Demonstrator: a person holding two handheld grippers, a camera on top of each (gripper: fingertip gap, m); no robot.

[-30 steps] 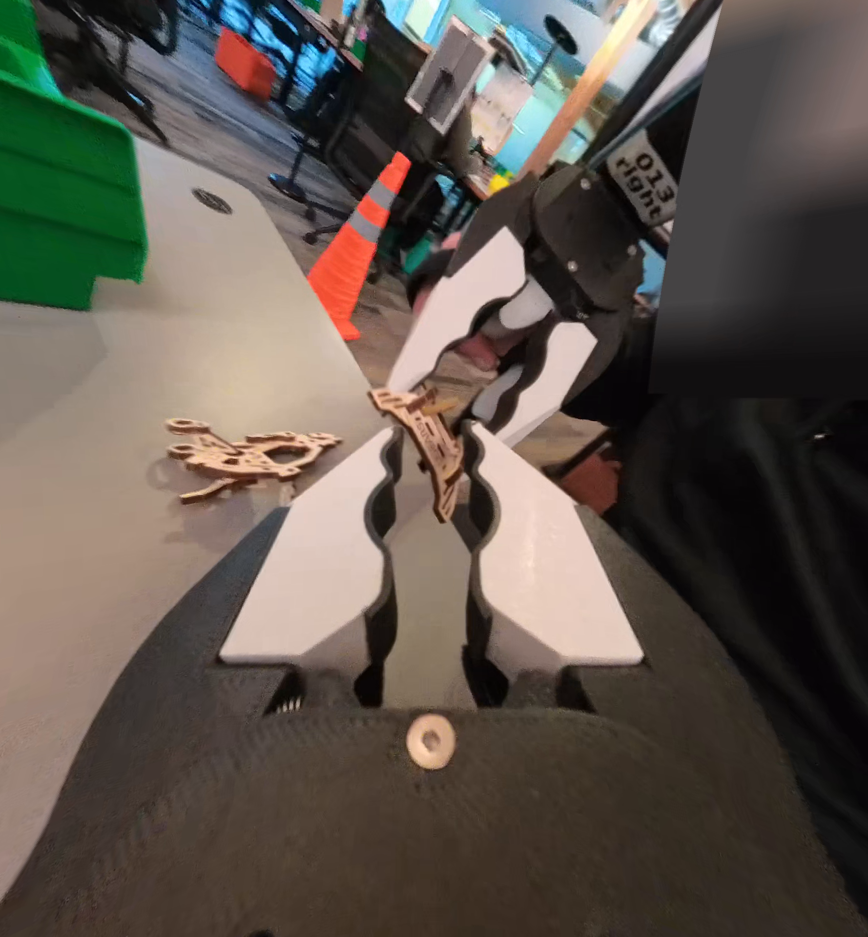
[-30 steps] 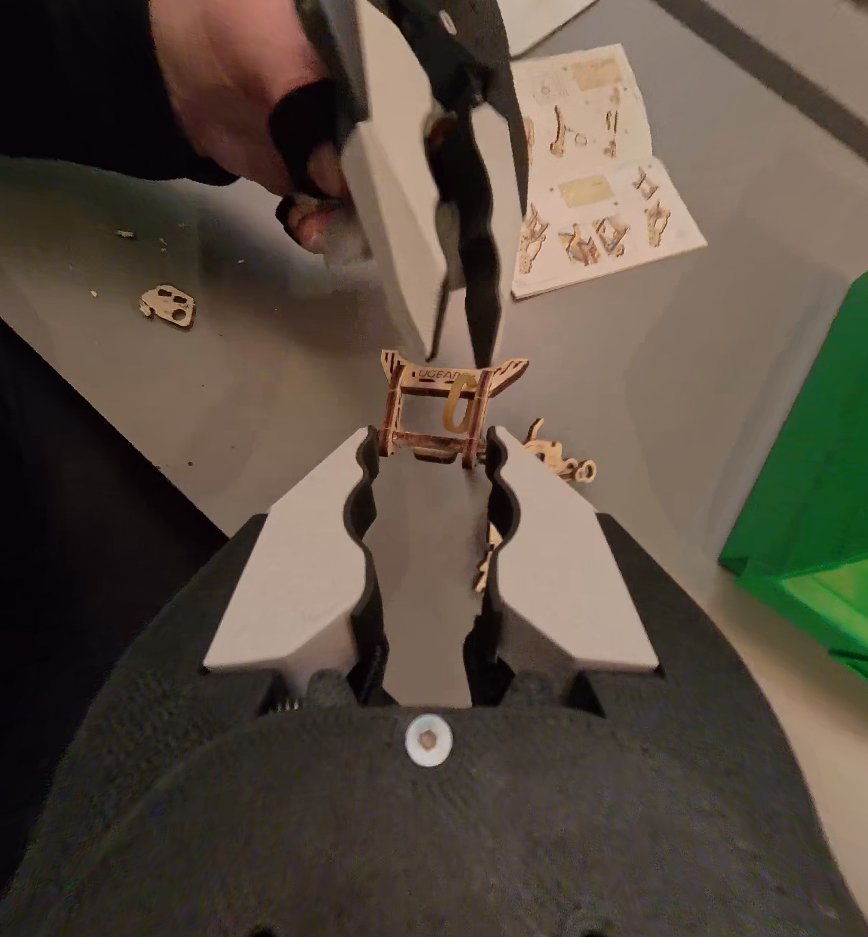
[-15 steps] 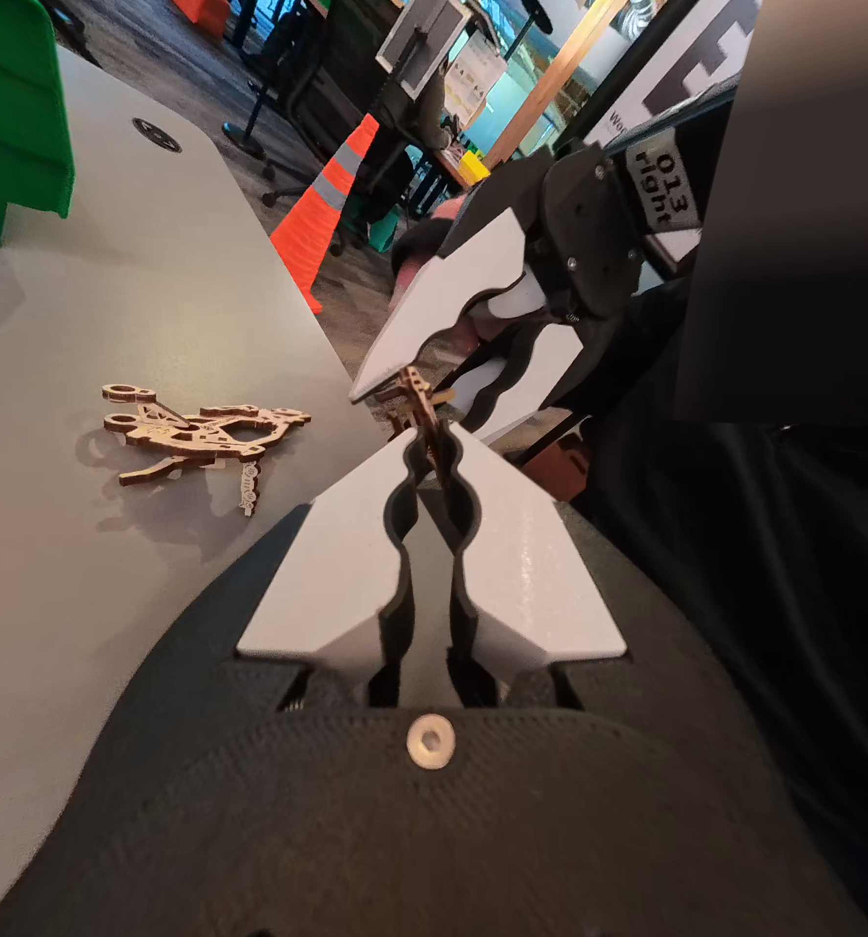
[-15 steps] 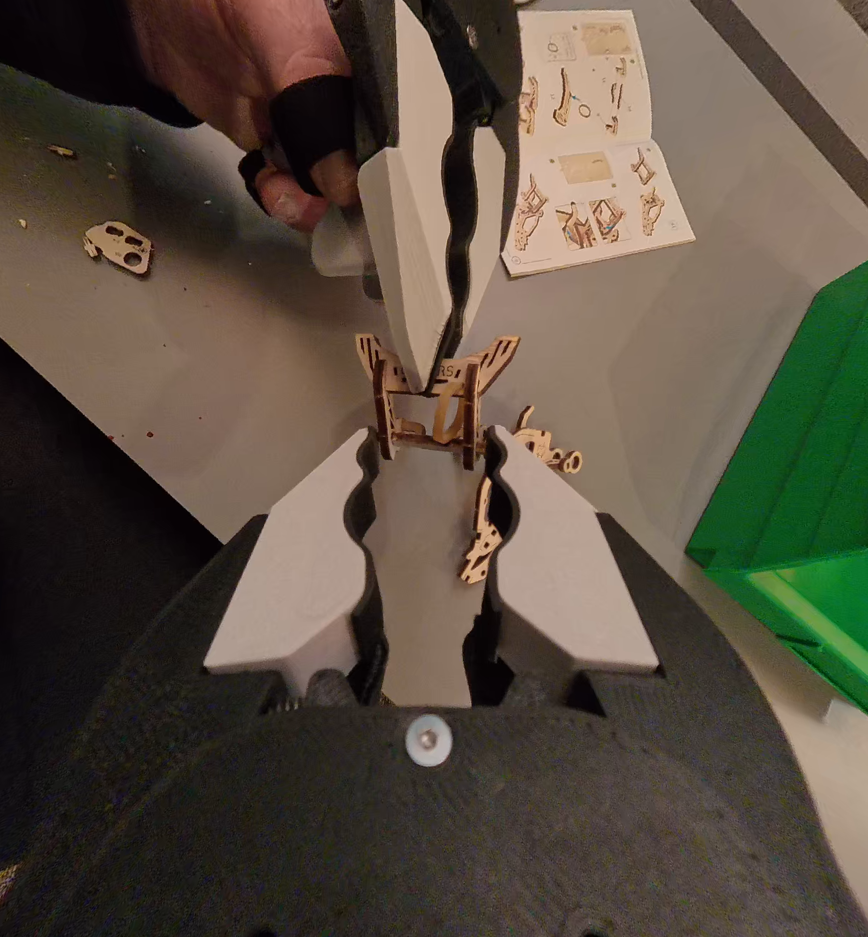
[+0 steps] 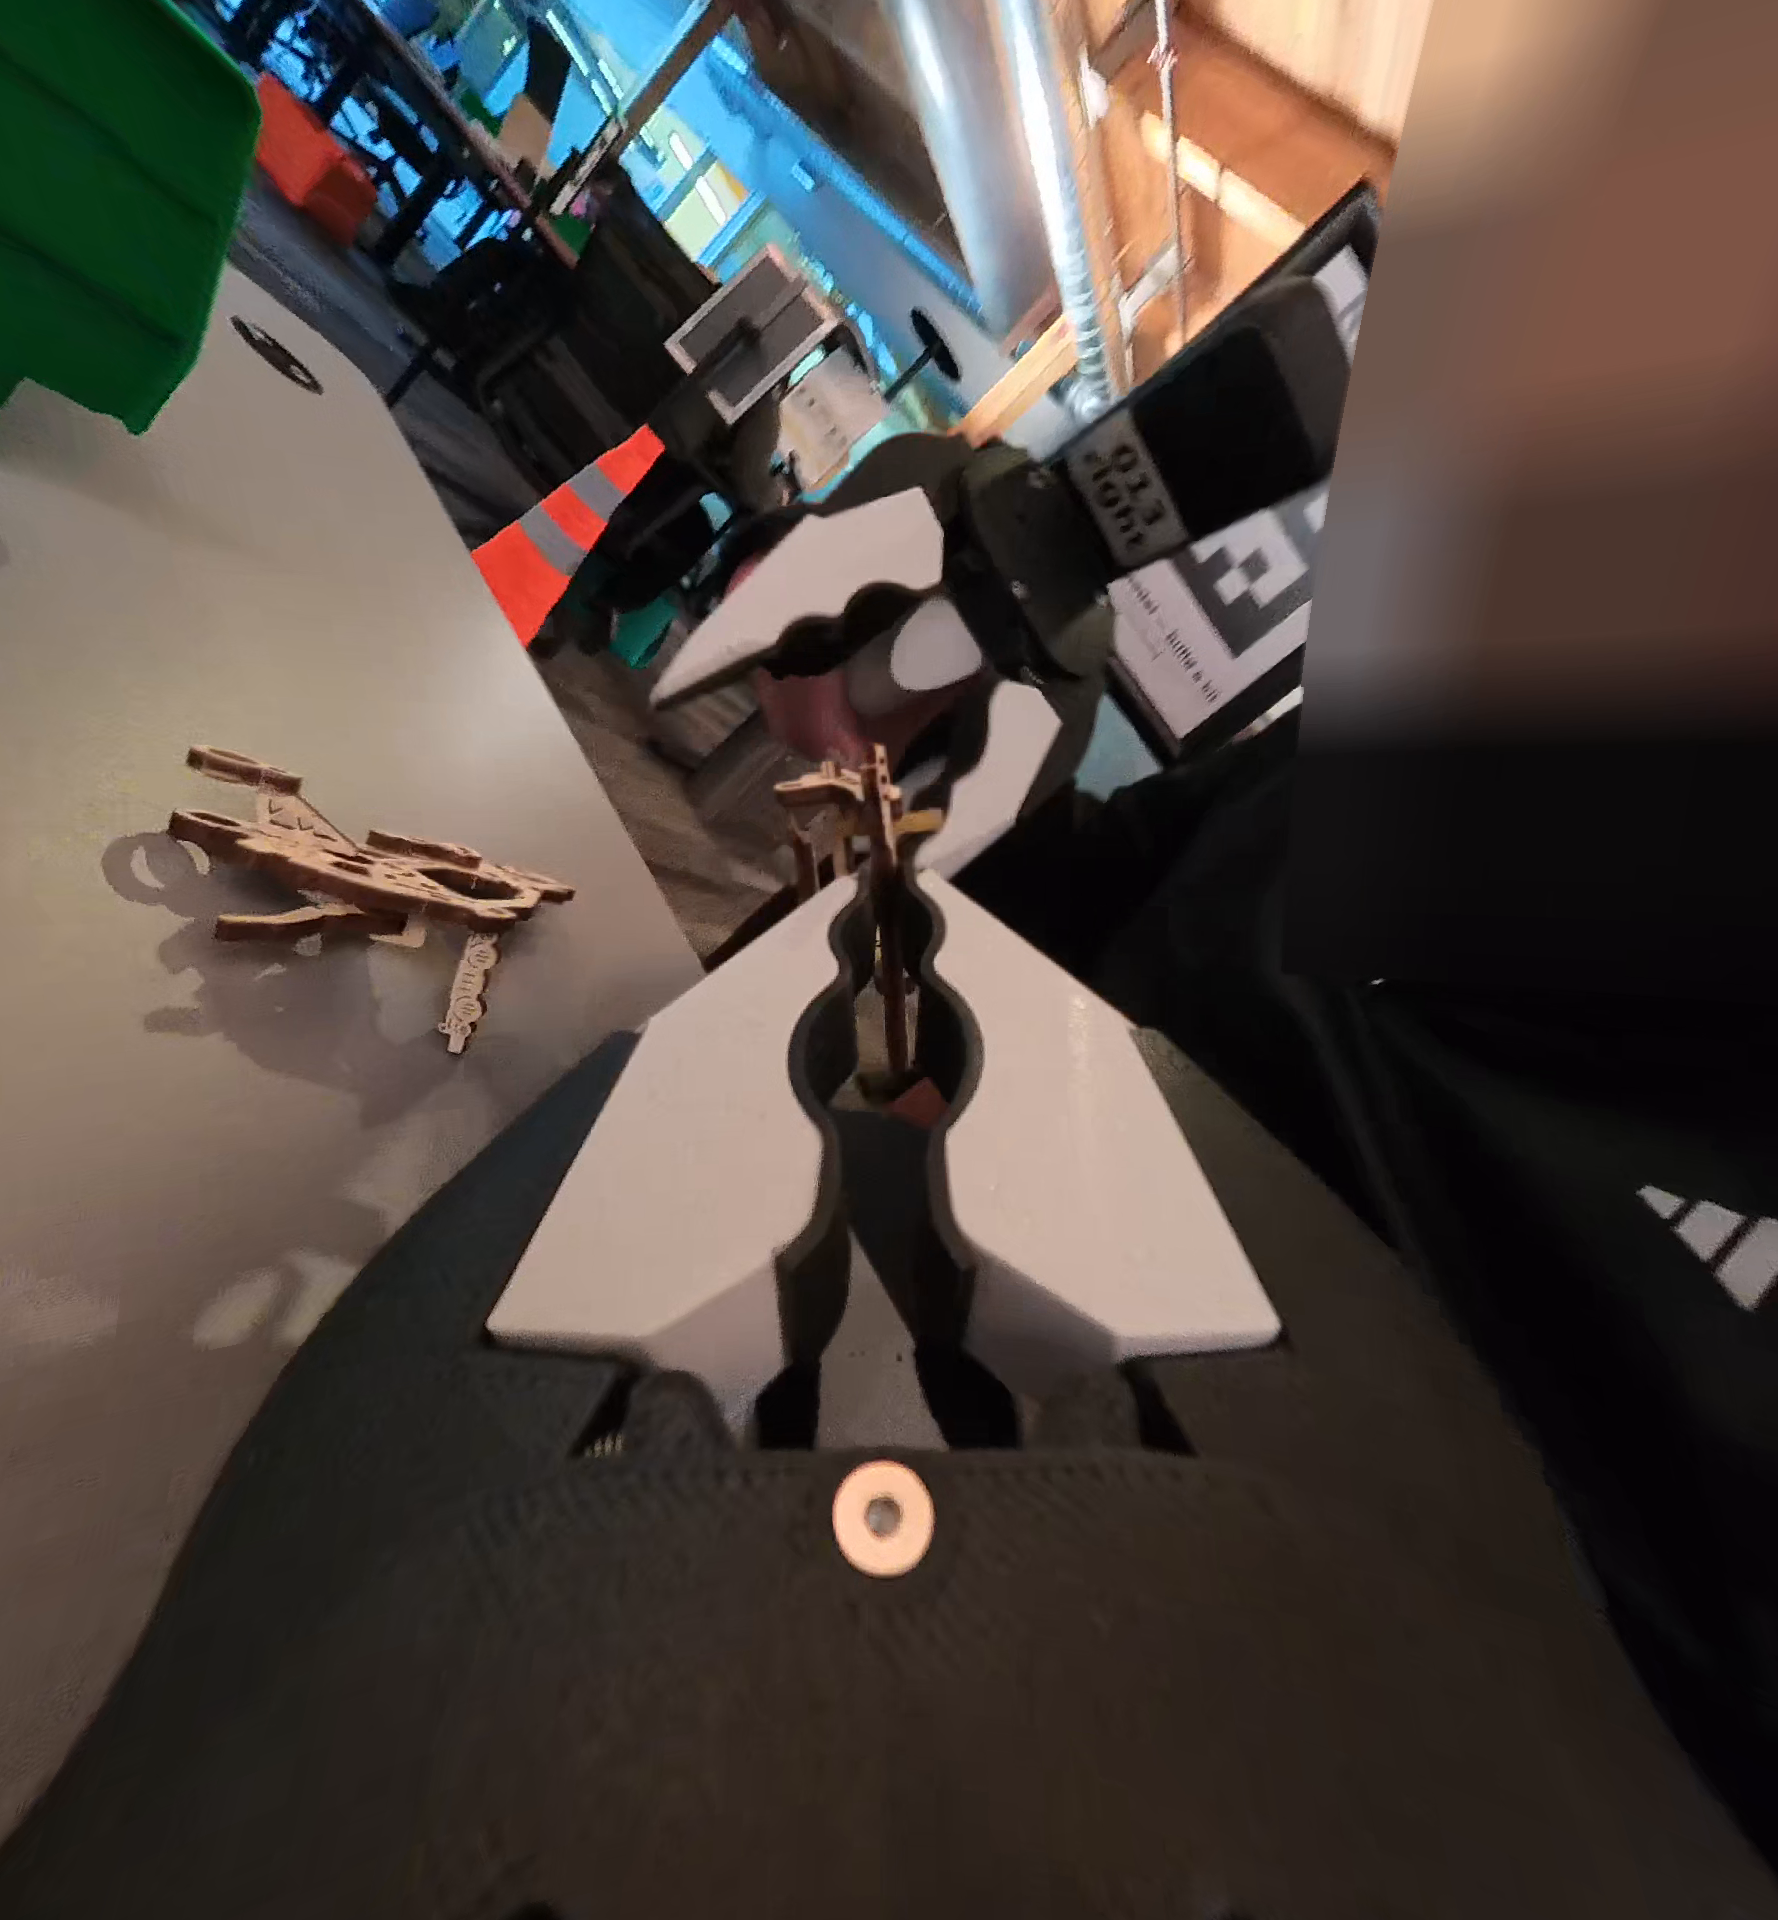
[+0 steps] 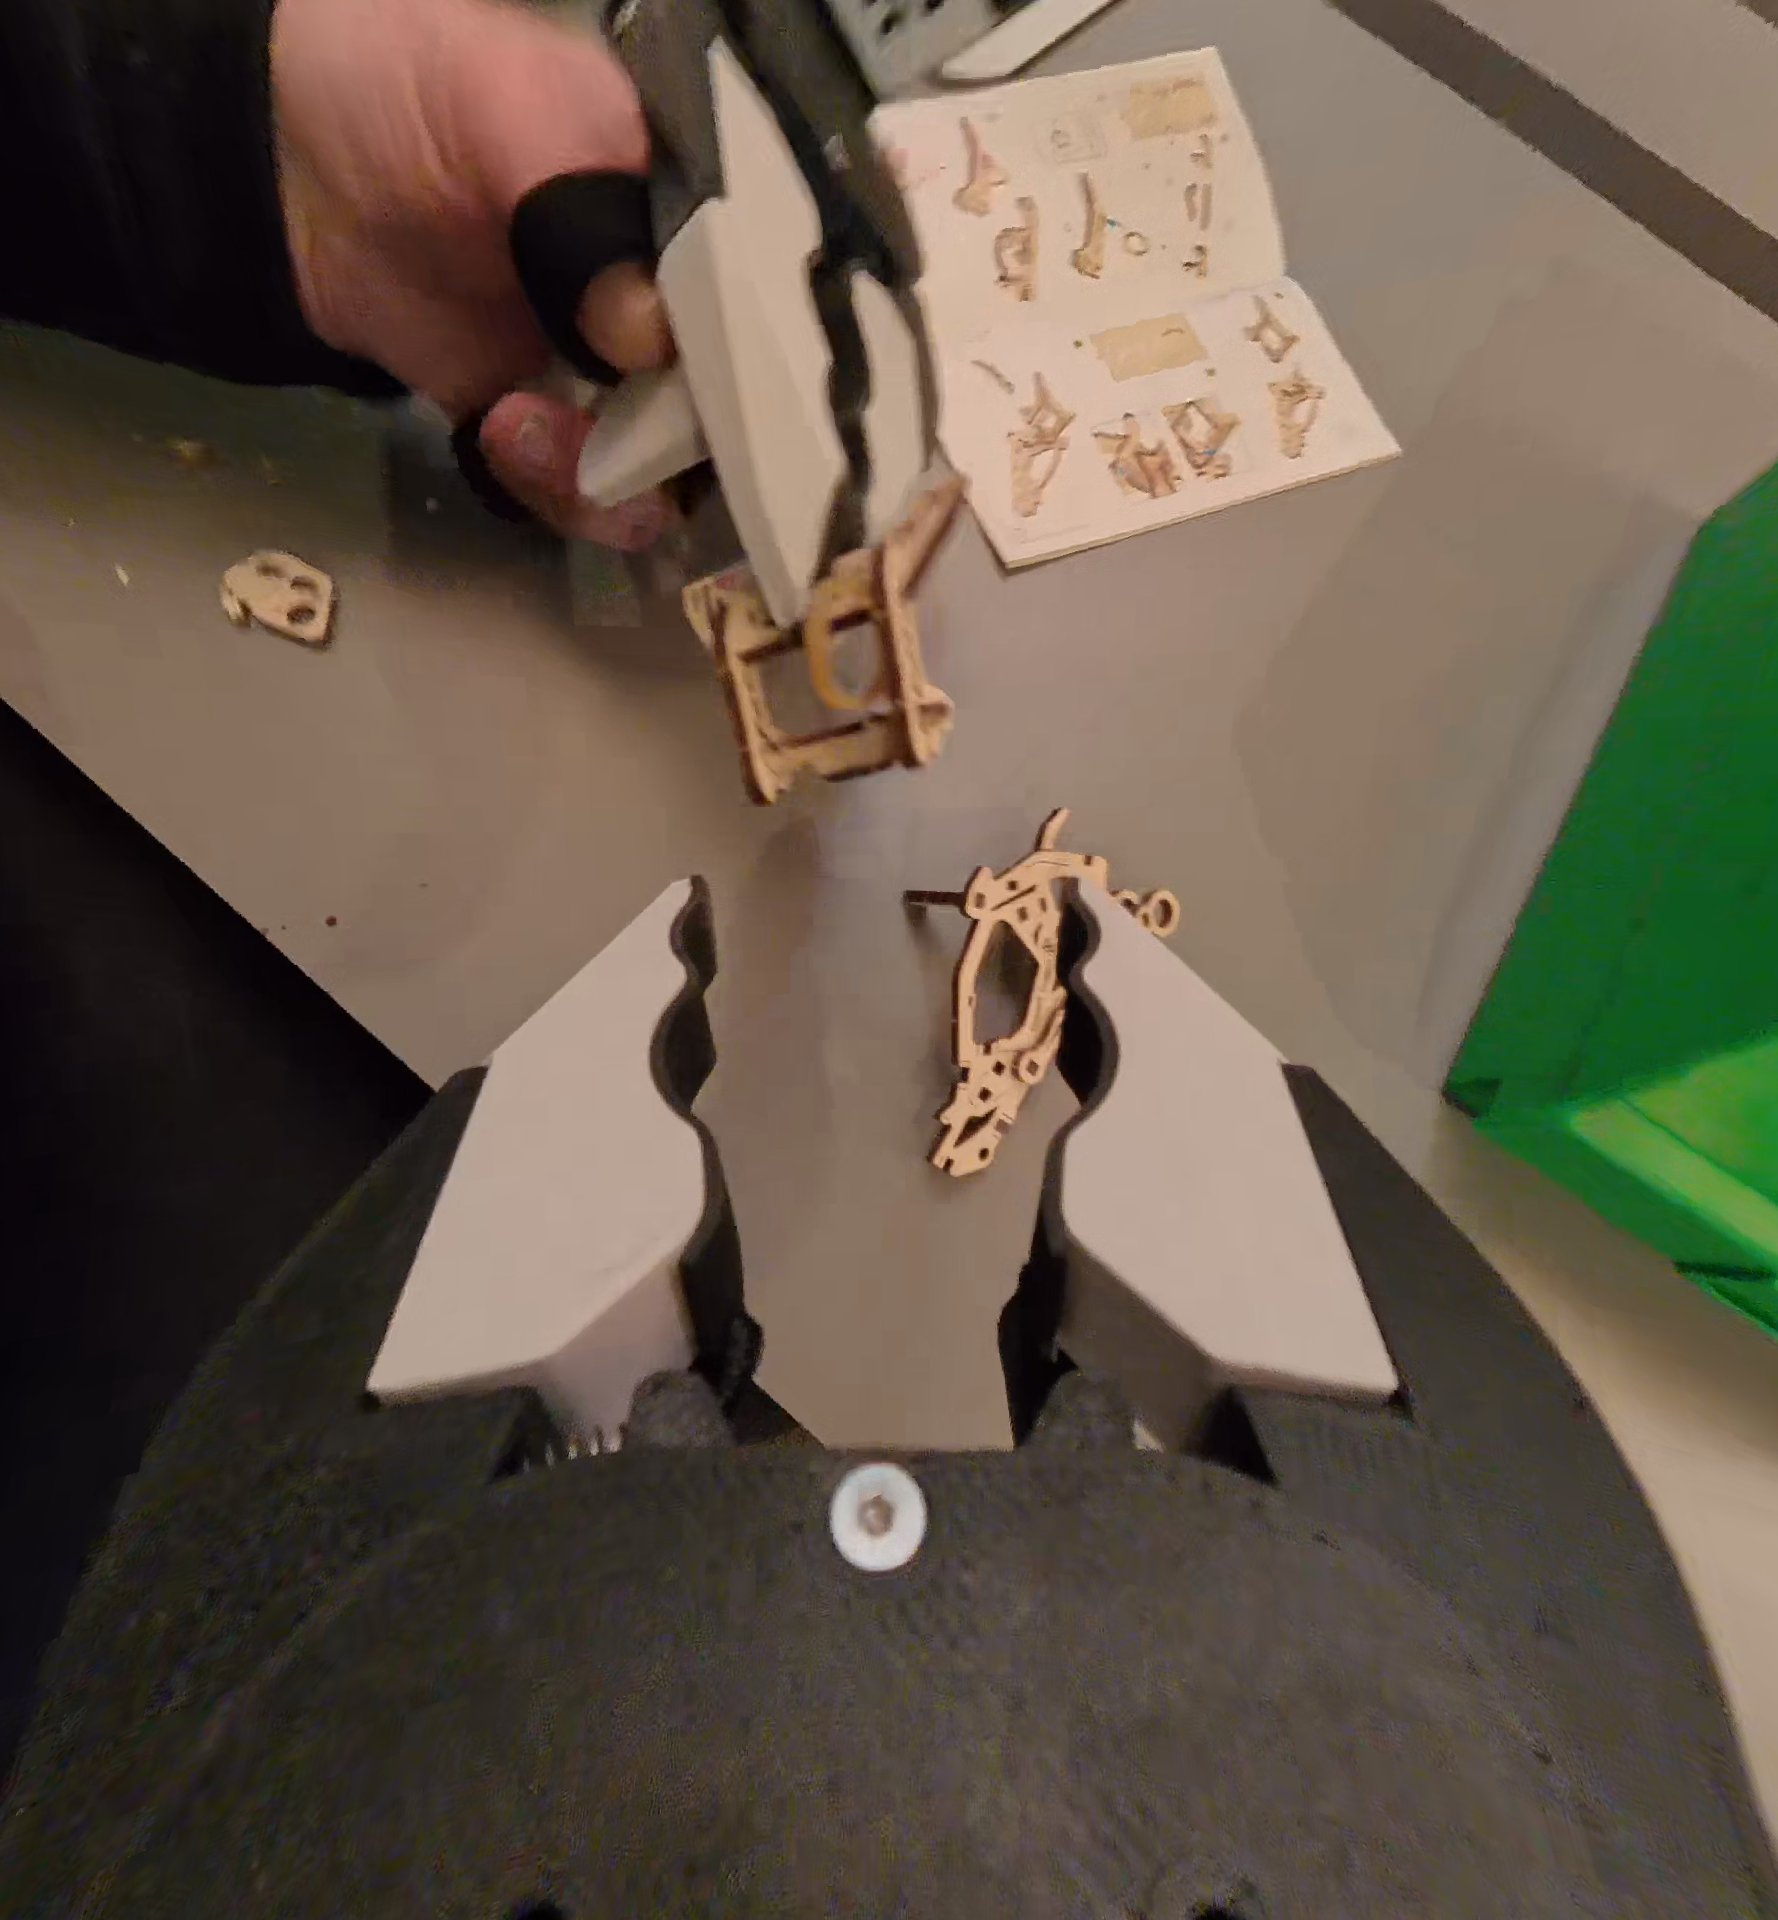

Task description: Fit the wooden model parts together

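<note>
My left gripper (image 5: 880, 883) is shut on the edge of a small wooden frame assembly (image 5: 843, 816) and holds it in the air by the table's edge. In the right wrist view the left gripper (image 6: 854, 540) comes down from above, held by a hand, with the frame (image 6: 823, 686) hanging tilted from its tips. My right gripper (image 6: 890, 904) is open and empty, a little short of the frame; it also shows in the left wrist view (image 5: 802, 758), beyond the frame. A flat wooden part (image 6: 1004, 997) lies on the grey table (image 6: 449, 810) beside the right finger.
A green bin (image 6: 1695, 935) stands on the table at the right. An open instruction booklet (image 6: 1124, 312) lies beyond the frame, and a small wooden piece (image 6: 277, 603) lies at the left. An orange cone (image 5: 563, 530) stands on the floor past the table's edge. There is about 5 cm between the tips of the two grippers.
My right gripper has opened, let go of the wooden frame and drawn back. My left gripper has closed on the frame and now holds it alone, tilted.
</note>
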